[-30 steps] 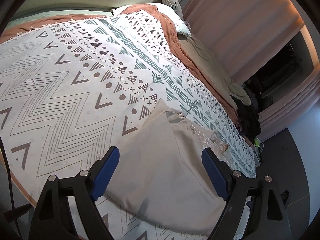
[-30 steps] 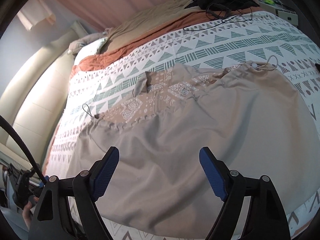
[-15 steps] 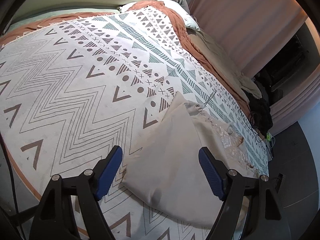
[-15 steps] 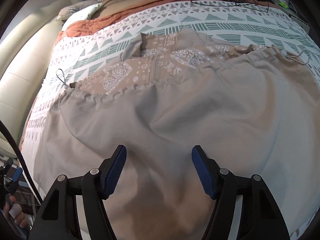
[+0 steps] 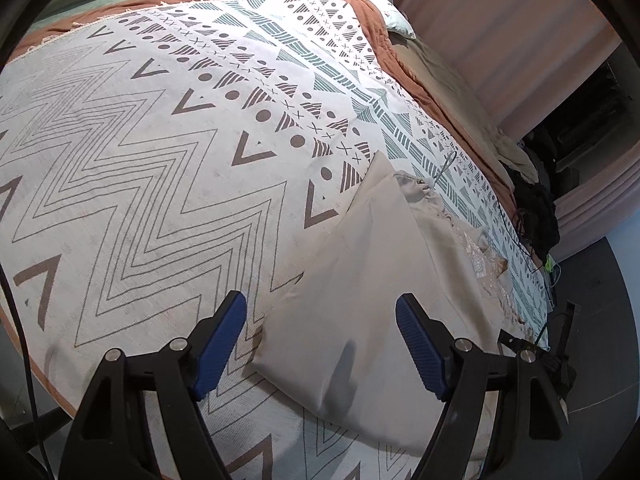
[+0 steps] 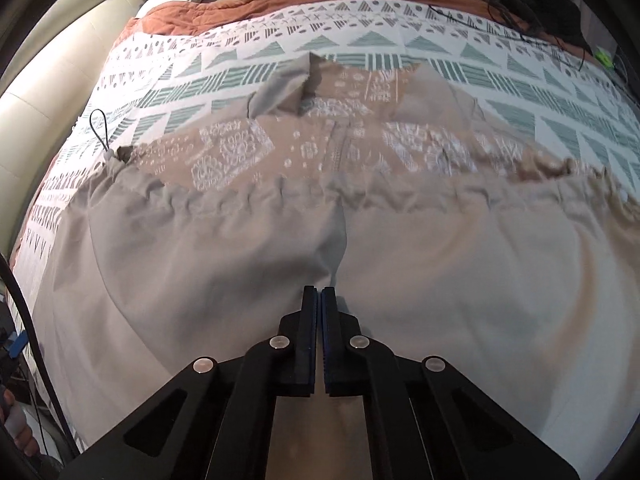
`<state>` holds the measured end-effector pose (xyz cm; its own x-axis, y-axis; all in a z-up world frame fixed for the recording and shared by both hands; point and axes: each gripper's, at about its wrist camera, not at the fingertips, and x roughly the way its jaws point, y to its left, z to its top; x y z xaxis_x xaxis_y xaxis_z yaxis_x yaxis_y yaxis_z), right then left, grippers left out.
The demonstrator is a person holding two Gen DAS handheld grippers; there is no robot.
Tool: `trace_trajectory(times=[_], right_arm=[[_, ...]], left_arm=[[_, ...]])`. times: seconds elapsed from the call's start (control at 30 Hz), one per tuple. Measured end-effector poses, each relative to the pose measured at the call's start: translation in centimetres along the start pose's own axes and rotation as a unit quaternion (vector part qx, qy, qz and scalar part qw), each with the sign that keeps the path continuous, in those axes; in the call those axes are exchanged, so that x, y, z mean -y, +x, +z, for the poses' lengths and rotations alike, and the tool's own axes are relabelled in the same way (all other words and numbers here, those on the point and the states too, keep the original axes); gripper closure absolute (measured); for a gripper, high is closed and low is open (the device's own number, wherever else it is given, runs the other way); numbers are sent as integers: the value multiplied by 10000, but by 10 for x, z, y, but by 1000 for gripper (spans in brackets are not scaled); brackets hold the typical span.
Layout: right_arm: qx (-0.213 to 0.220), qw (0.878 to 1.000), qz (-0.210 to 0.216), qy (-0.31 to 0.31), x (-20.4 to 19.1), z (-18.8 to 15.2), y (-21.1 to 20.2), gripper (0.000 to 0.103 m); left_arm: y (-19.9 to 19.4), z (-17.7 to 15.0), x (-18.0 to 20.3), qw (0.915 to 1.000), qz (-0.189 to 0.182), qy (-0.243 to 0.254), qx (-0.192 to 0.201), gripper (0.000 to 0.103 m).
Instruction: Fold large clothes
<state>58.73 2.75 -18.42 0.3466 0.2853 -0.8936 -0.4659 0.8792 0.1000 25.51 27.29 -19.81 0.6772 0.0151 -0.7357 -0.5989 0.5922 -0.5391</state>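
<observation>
on the bed lies a patterned blanket (image 5: pixel 168 168), white with zigzags, triangles and teal bars, and on that the beige garment (image 6: pixel 460 280) is spread flat. its gathered drawstring hem runs across the right wrist view, with a printed brown lining (image 6: pixel 248 152) showing beyond it and a dark cord loop (image 6: pixel 98 126) at the left end of the hem.

the right gripper (image 6: pixel 319 296) points steeply down at the garment. its jaws have just been closing and now stand together, blue pads face to face, tips down at a crease in the beige cloth; whether a pinch of cloth sits between the pads cannot be made out.

the left gripper (image 5: pixel 320 344) hovers over the near corner of the garment (image 5: pixel 360 280) with fingers wide apart, pads clear of the cloth, the corner lying below the gap. a rust quilt (image 5: pixel 404 60) and a pale pillow (image 5: pixel 396 20) sit at the far edge of the bed, a pink curtain (image 5: pixel 500 32) beyond, and dark clothes (image 5: pixel 536 220) are heaped at the bed's right side.
</observation>
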Motion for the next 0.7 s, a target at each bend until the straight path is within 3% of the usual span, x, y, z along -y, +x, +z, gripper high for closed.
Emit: trace_trajectory(times=[0.17, 0.37, 0.53, 0.7], right_arm=[[148, 9998, -127, 44, 7, 20, 4, 103], [38, 9979, 510, 392, 18, 29, 5, 103], [-23, 9994, 254, 214, 15, 24, 2, 103], [-46, 9992, 279, 284, 10, 23, 3, 103]], left_arm=[[6, -2, -1, 9999, 46, -10, -93, 25], [5, -2, -5, 9998, -36, -132, -118, 25], [3, -4, -8, 9994, -152, -282, -124, 25], [0, -6, -10, 9993, -178, -320, -118, 25]])
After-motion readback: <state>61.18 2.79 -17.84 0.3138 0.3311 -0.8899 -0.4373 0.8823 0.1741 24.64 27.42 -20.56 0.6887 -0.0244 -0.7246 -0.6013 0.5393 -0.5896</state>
